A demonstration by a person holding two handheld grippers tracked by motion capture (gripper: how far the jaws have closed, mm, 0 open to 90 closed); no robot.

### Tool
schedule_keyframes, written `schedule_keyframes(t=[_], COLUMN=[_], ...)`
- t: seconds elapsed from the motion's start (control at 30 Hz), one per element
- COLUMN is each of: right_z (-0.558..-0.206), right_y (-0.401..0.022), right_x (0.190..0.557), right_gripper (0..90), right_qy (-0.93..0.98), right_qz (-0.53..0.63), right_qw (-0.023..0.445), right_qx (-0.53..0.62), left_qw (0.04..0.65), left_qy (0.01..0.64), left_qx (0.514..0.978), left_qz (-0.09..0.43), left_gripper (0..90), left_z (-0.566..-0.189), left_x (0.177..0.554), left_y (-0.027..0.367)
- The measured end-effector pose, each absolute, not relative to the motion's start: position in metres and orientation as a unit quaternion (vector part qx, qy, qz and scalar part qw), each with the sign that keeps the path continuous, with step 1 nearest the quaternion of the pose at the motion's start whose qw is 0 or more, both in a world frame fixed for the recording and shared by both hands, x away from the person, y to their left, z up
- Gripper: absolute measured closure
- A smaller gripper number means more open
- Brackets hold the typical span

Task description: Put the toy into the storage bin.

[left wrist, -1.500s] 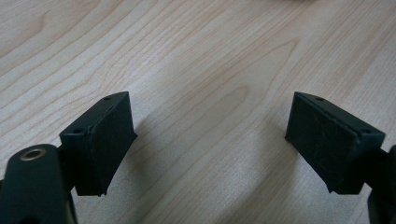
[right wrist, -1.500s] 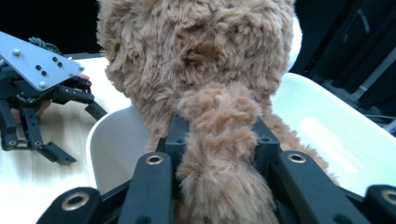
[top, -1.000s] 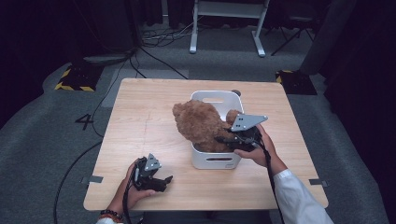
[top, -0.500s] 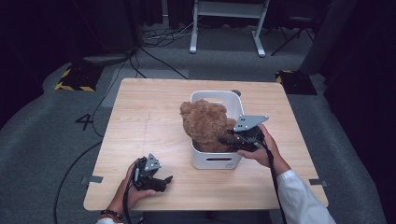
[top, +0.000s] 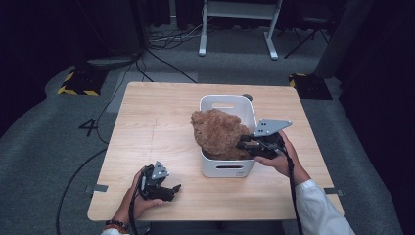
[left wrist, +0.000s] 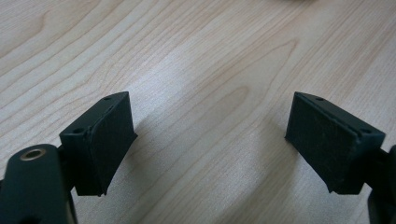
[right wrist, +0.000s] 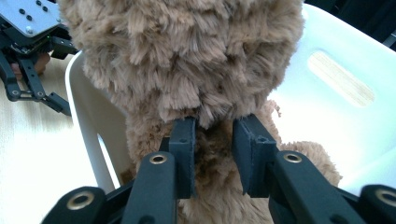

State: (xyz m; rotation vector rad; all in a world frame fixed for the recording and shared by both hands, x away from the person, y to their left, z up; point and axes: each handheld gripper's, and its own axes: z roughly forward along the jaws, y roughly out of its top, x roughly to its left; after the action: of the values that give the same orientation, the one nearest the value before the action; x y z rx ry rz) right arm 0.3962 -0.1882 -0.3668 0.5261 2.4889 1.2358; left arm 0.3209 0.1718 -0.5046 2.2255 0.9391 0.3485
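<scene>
A: Item one, the plush bear (top: 219, 133)?

B: Brown, shaggy. It sits in the white basket (top: 248, 108) toward three o'clock on the surface (top: 151, 122), its upper half leaning over the rim toward nine o'clock. Not yet fully down.

A: Item two, right gripper (top: 246, 144)?

B: At the basket's three o'clock rim, held level by a hand (top: 276, 159) in a white sleeve, forearm coming up from five o'clock. Its fingers (right wrist: 183, 149) are clamped on a fold of fur just under the bear's bulk.

A: Handling note for the step in hand?

B: By my reading, the bear is being settled into the basket. Best to keep the pinch firm, tip the heavy top toward the basket's middle, and lower until the body rests on the bottom before letting go. Released now, it could topple over the nine o'clock wall.

A: Item three, left gripper (top: 172, 190)?

B: Resting low at seven o'clock, well apart from the basket, cradled in the other hand (top: 138, 198). Fingers (left wrist: 105, 140) spread wide, nothing between them but bare wood.
</scene>
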Motion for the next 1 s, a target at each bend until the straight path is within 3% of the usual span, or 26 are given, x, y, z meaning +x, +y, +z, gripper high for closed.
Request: schedule_keyframes(t=[0.3,0.63,0.8,1.0], right_z=[-0.37,-0.369,-0.367,-0.365], right_y=[-0.189,-0.192,-0.198,-0.203], right_x=[0.397,0.394,0.396,0.396], right_gripper=[70.5,63.5,49.2,41.3], right_qy=[0.871,0.871,0.871,0.87], right_qz=[0.431,0.433,0.429,0.425], right_qw=[0.151,0.151,0.158,0.168], right_qx=[0.181,0.175,0.179,0.182], left_qw=[0.343,0.343,0.343,0.343], left_qy=[0.361,0.361,0.361,0.361], left_qx=[0.856,0.856,0.856,0.856], left_qz=[0.134,0.134,0.134,0.134], left_gripper=[15.4,15.4,15.4,15.3], left_z=[-0.505,-0.505,-0.505,-0.505], left_x=[0.321,0.321,0.321,0.321], left_y=[0.172,0.172,0.172,0.172])
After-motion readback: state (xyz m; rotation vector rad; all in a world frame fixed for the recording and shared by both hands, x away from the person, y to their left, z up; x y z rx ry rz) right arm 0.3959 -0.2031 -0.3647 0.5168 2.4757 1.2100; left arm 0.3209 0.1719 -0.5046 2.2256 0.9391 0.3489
